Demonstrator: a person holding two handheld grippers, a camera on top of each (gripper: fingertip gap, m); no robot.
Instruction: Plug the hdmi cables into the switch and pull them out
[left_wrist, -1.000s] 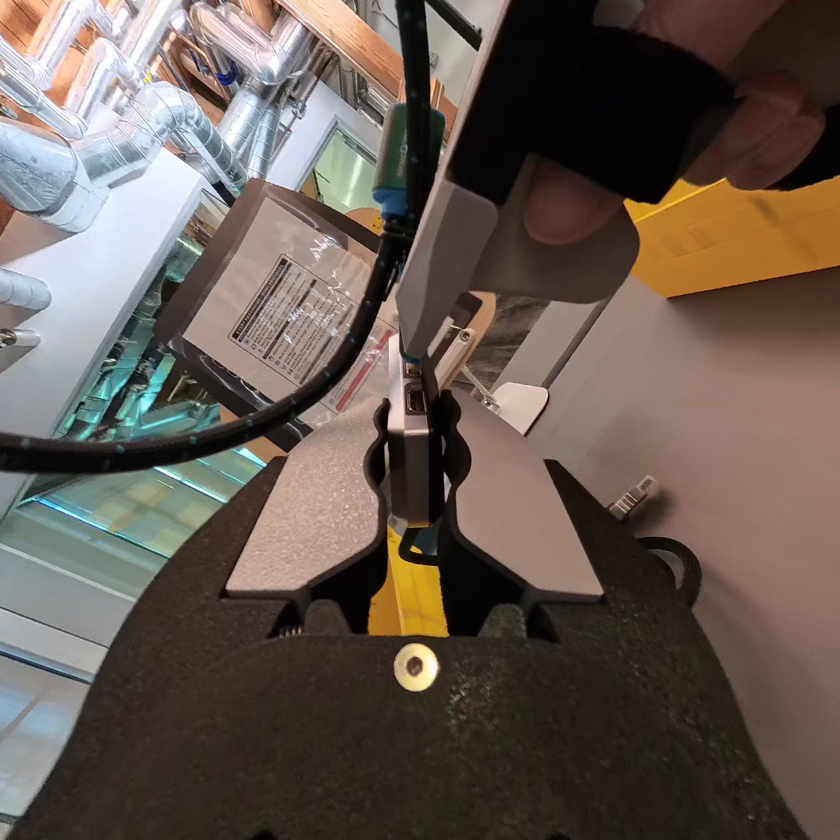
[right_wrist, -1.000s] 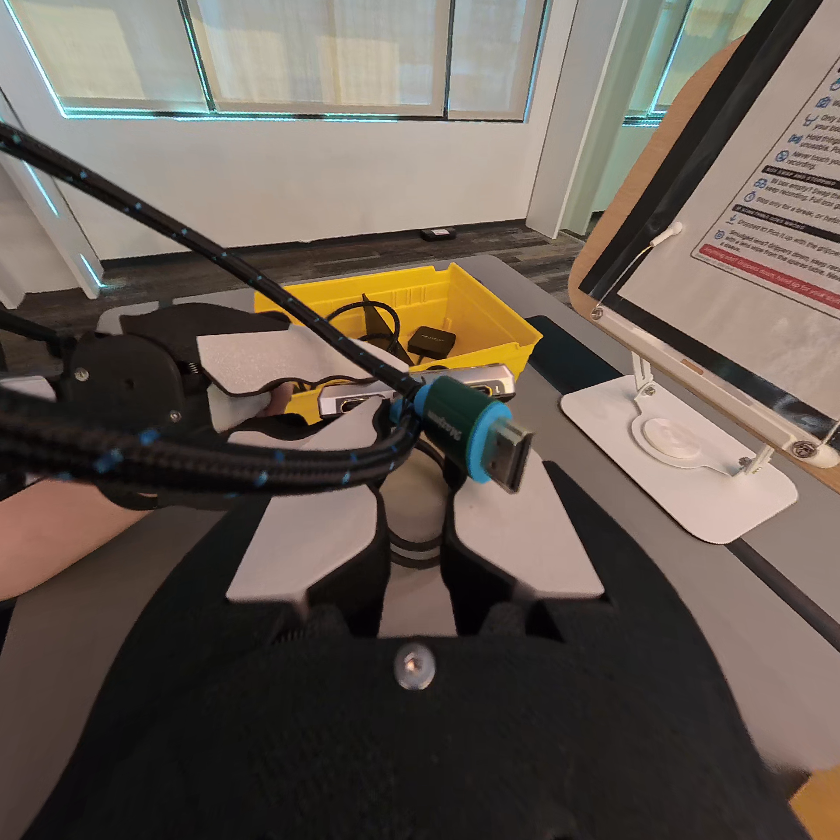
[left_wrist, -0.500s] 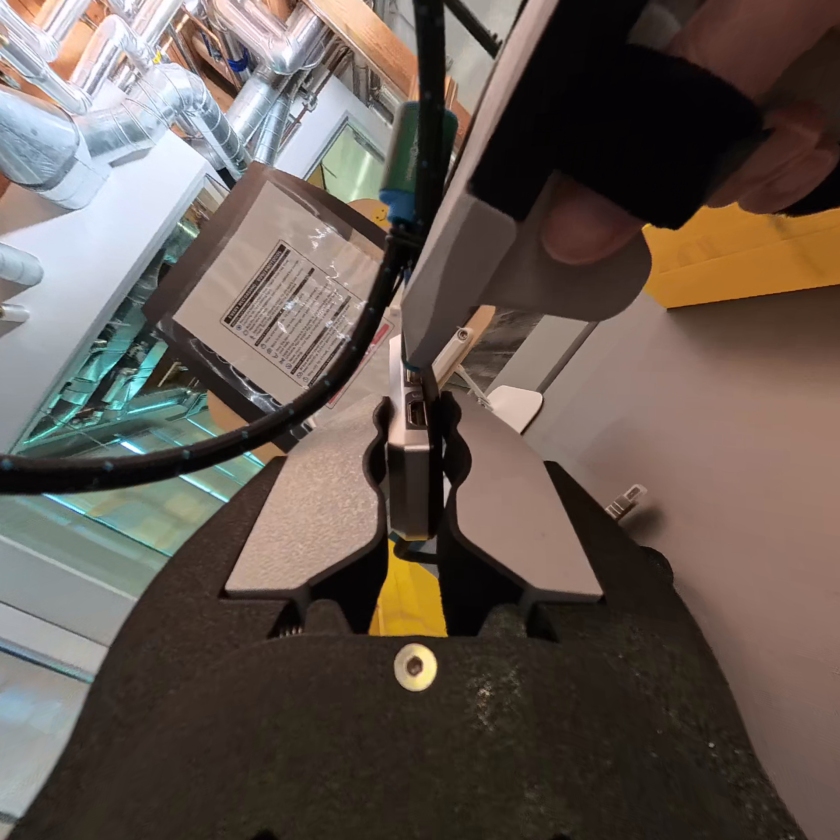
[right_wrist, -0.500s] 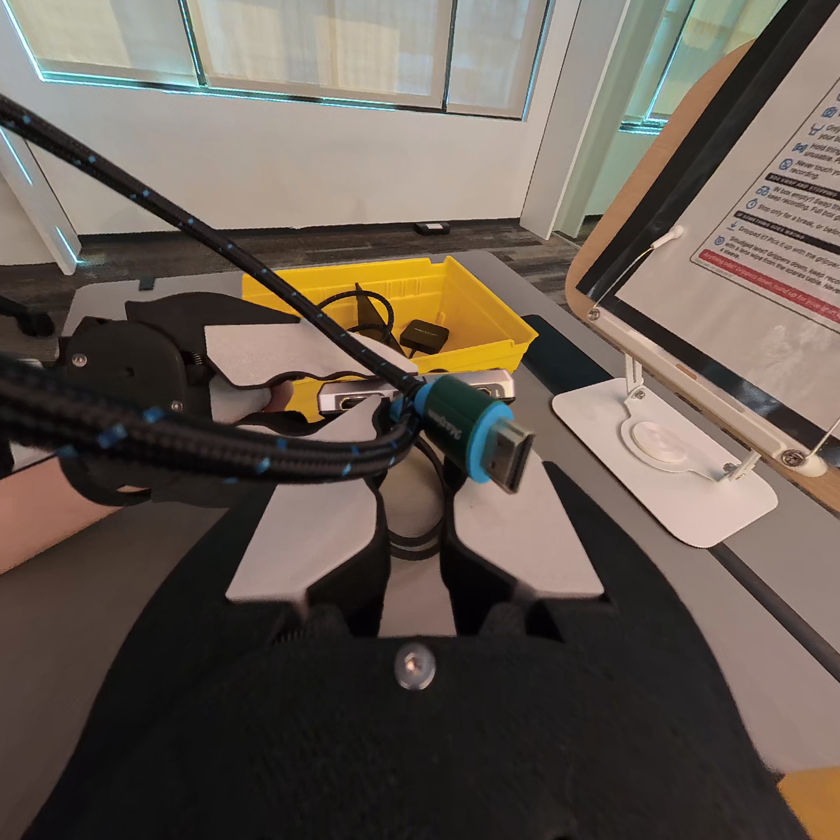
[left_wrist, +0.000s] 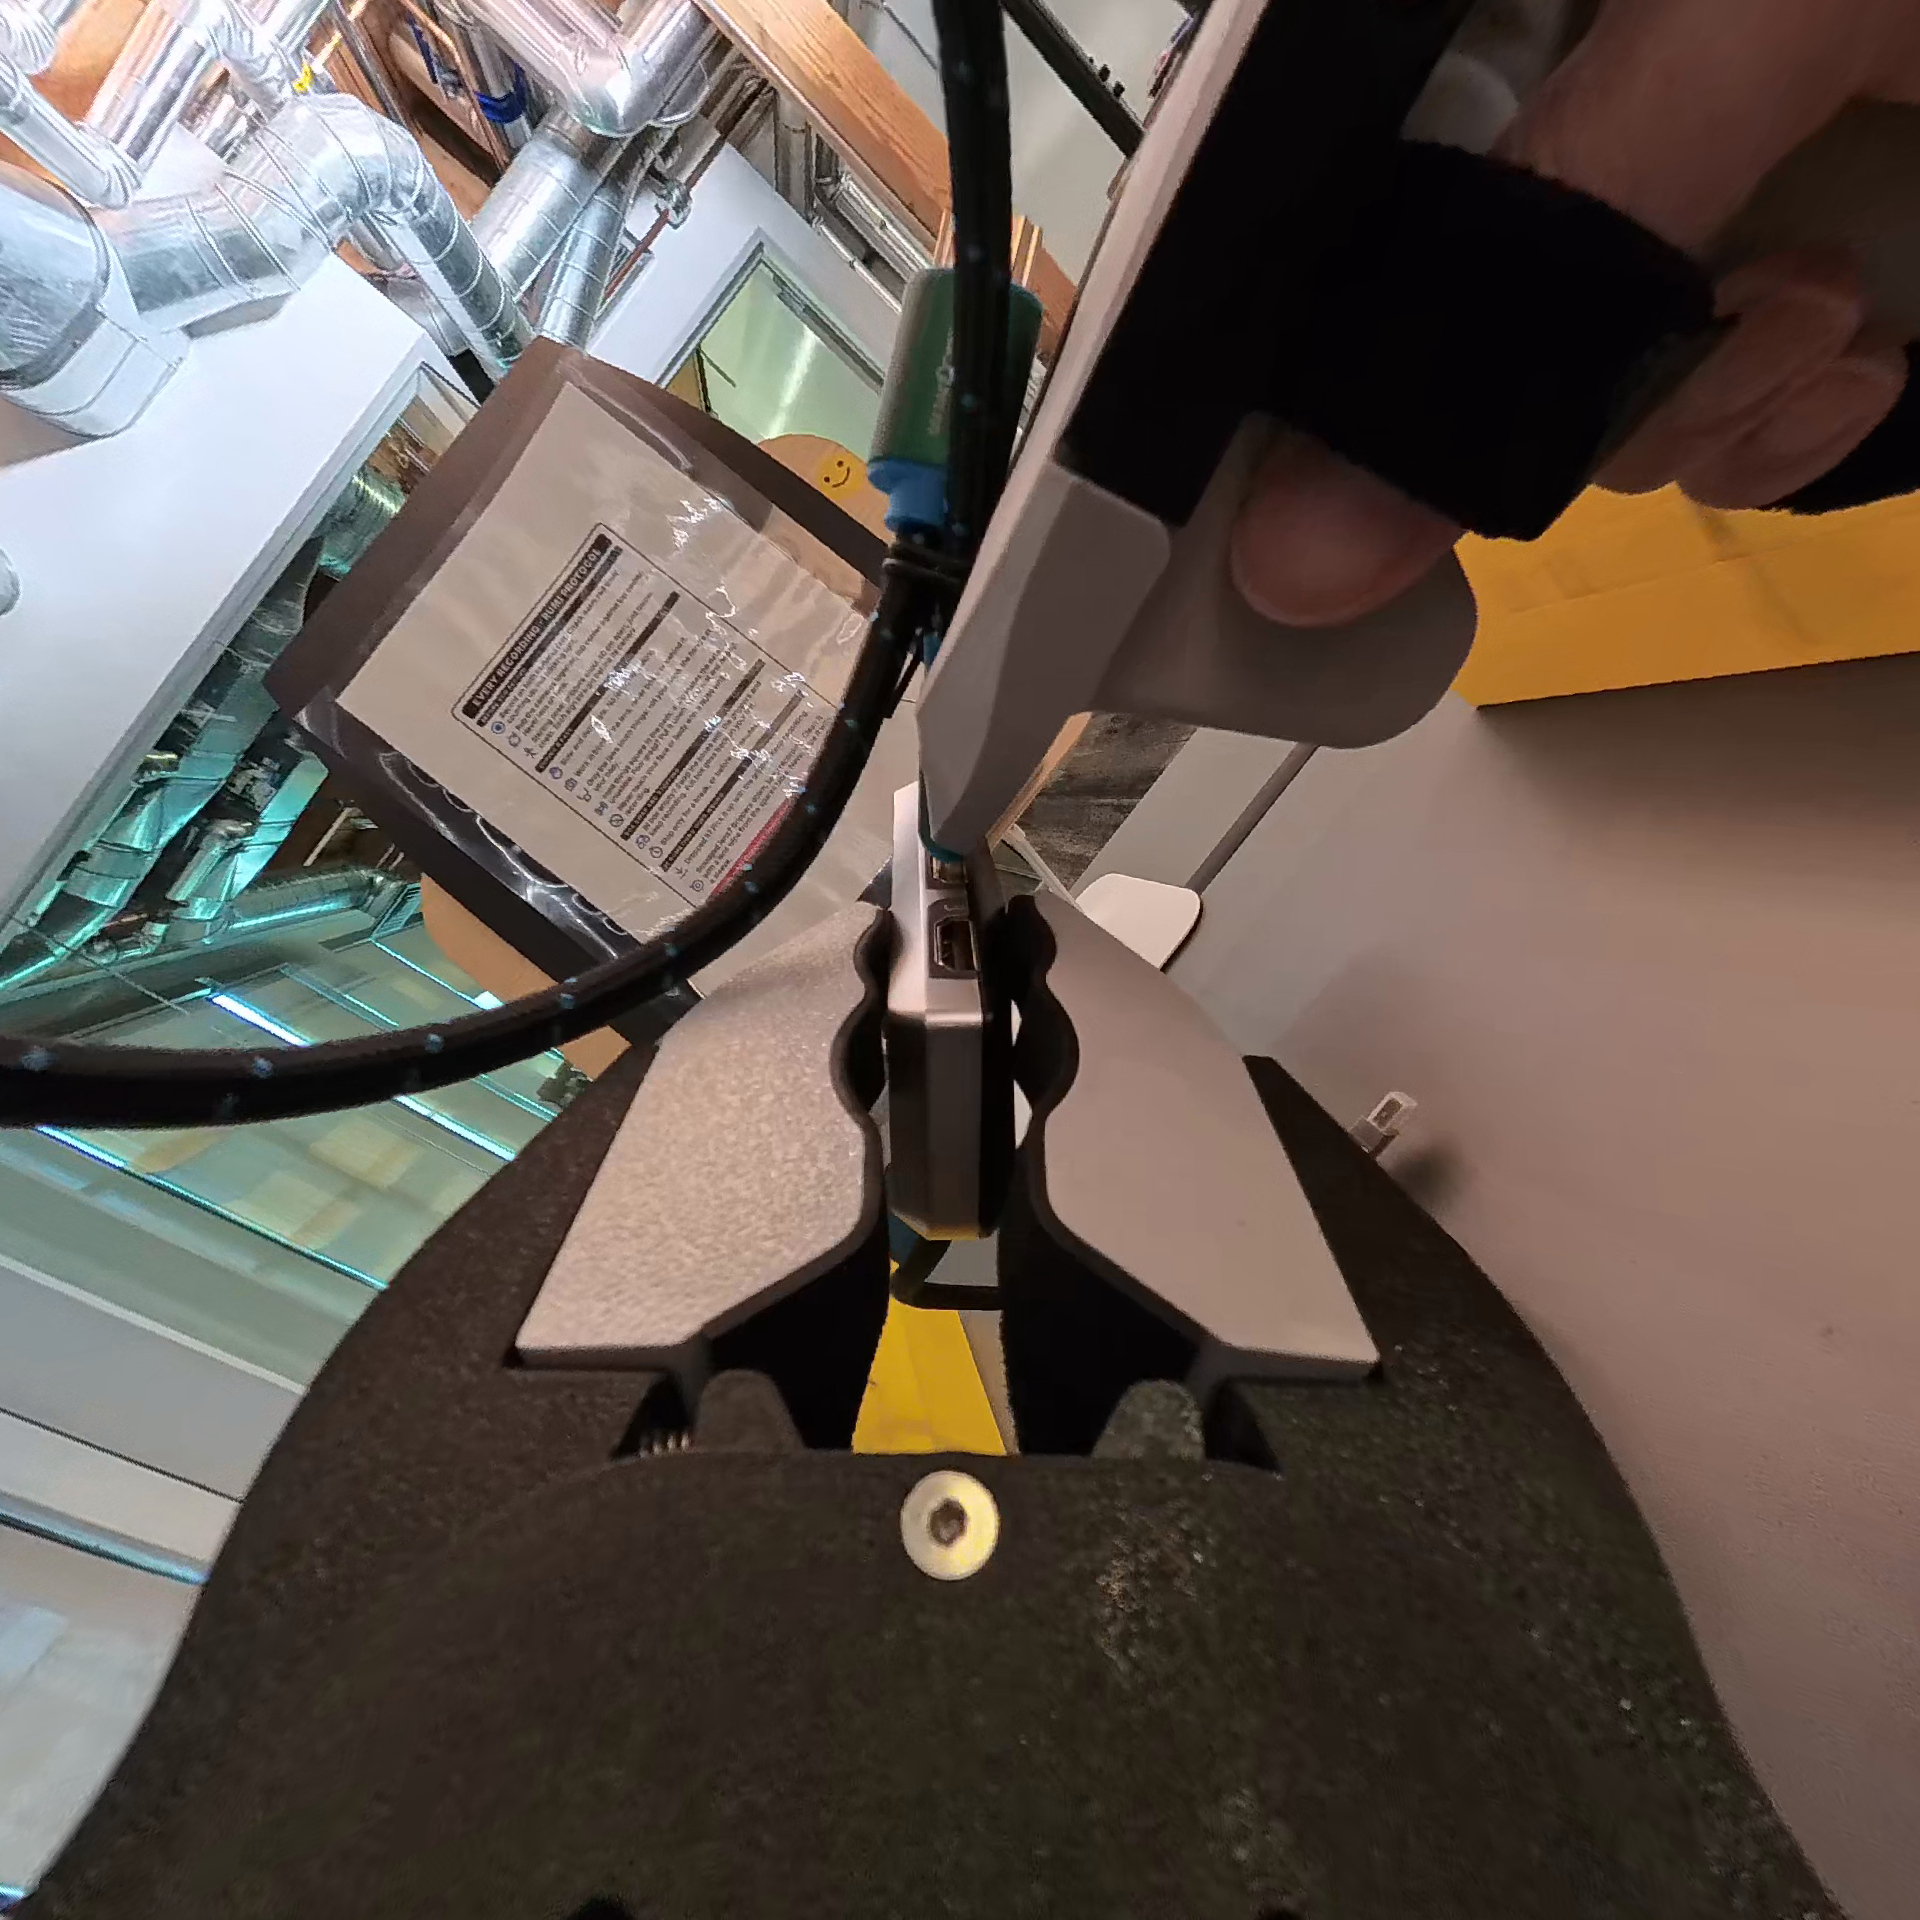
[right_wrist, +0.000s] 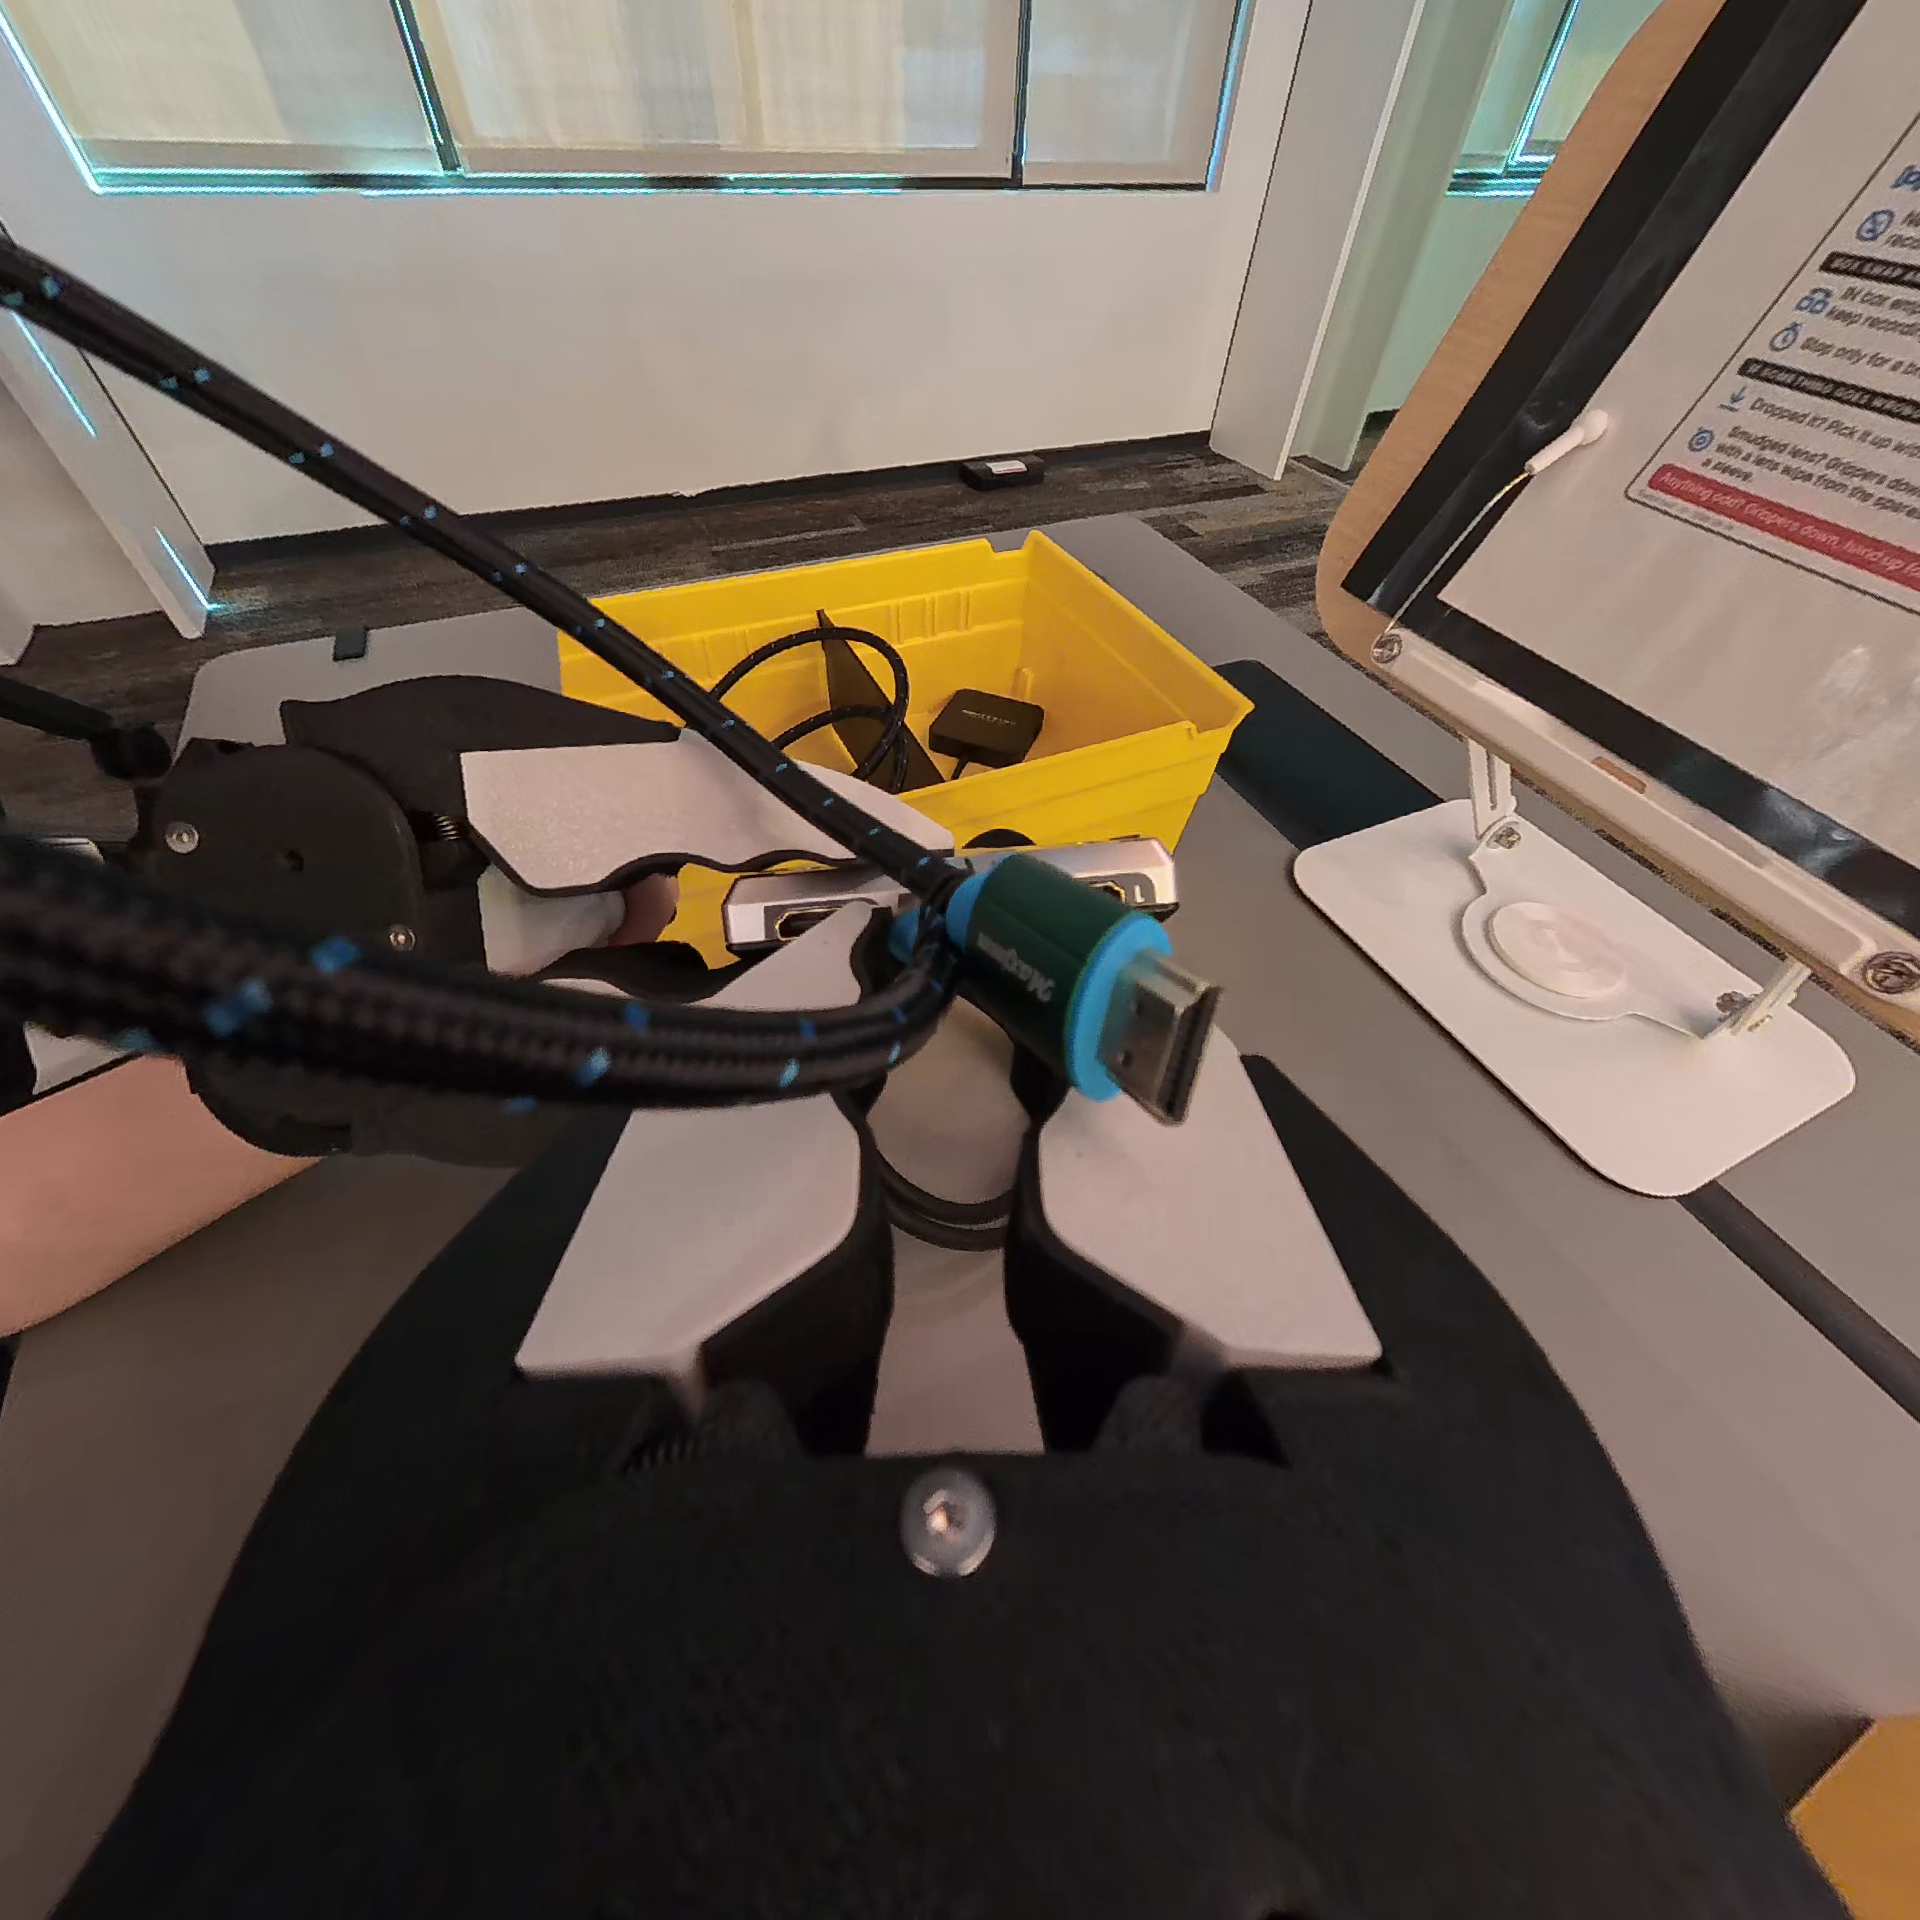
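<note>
Left gripper (left_wrist: 940, 1029) tilted sideways, jaws clamped on slim grey metal switch (left_wrist: 935, 1101) (ports outward). Right gripper (right_wrist: 940, 977) level above table (right_wrist: 1299, 1195), jaws nearly closed pinching braided black HDMI cable (right_wrist: 520, 1023); green-blue plug (right_wrist: 1081, 987) free, just beside switch.

I'm seeing the braided cable (right_wrist: 436, 1029) looping across the left side of the right gripper (right_wrist: 940, 971), with its plug (right_wrist: 1070, 977) hanging free over the right finger and crowding the switch (right_wrist: 945, 904) port face. I'm finding open grey table (right_wrist: 1351, 1247) between the yellow bin (right_wrist: 1101, 800) and the white stand base (right_wrist: 1558, 997), while the left gripper (left_wrist: 940, 987) is blocking the near-left side.
</note>
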